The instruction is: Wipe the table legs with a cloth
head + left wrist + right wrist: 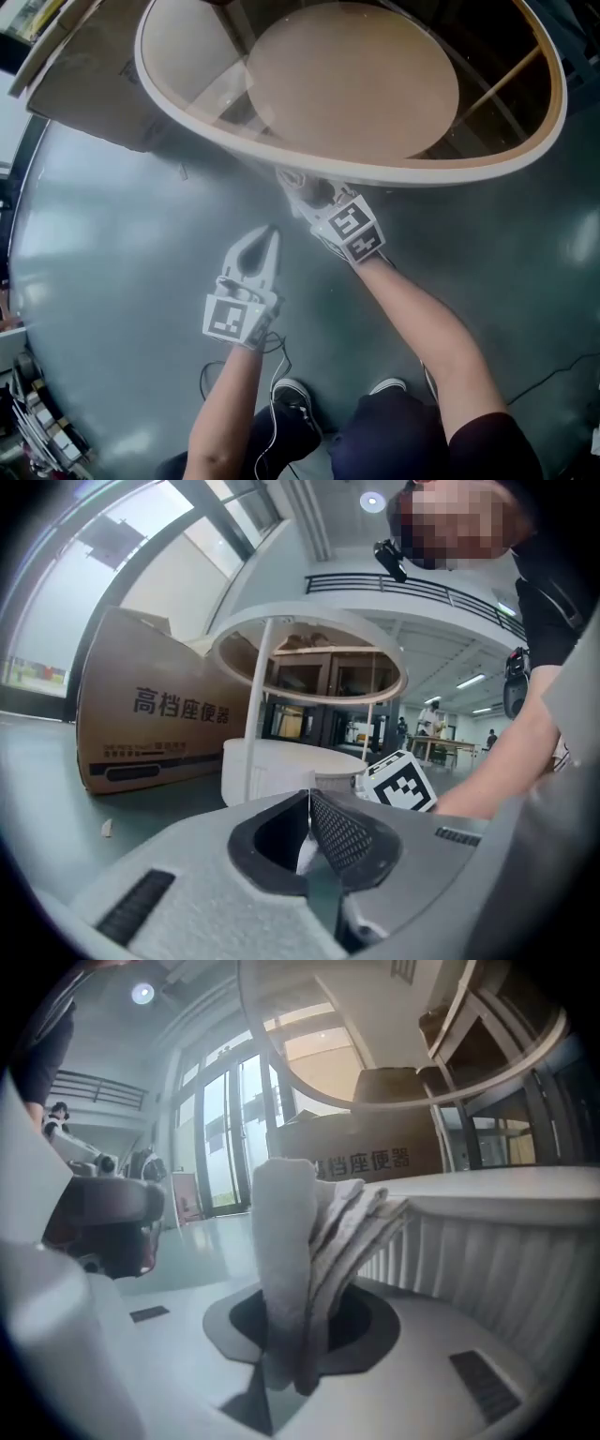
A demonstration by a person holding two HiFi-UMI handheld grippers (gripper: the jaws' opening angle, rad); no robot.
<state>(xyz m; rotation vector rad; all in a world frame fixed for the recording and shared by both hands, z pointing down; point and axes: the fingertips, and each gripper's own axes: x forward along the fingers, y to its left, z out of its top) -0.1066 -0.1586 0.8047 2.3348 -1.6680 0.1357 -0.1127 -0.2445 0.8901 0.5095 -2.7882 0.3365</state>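
Between right gripper [296, 1349] jaws, folded cloth [302, 1241], pinched

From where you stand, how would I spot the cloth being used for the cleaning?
Find the big round white-rimmed table on the grey floor. Just under its near edge sits the right tool, and the cloth is the folded pale grey wad pinched in it and sticking out. The left tool nearby is shut with nothing in it.
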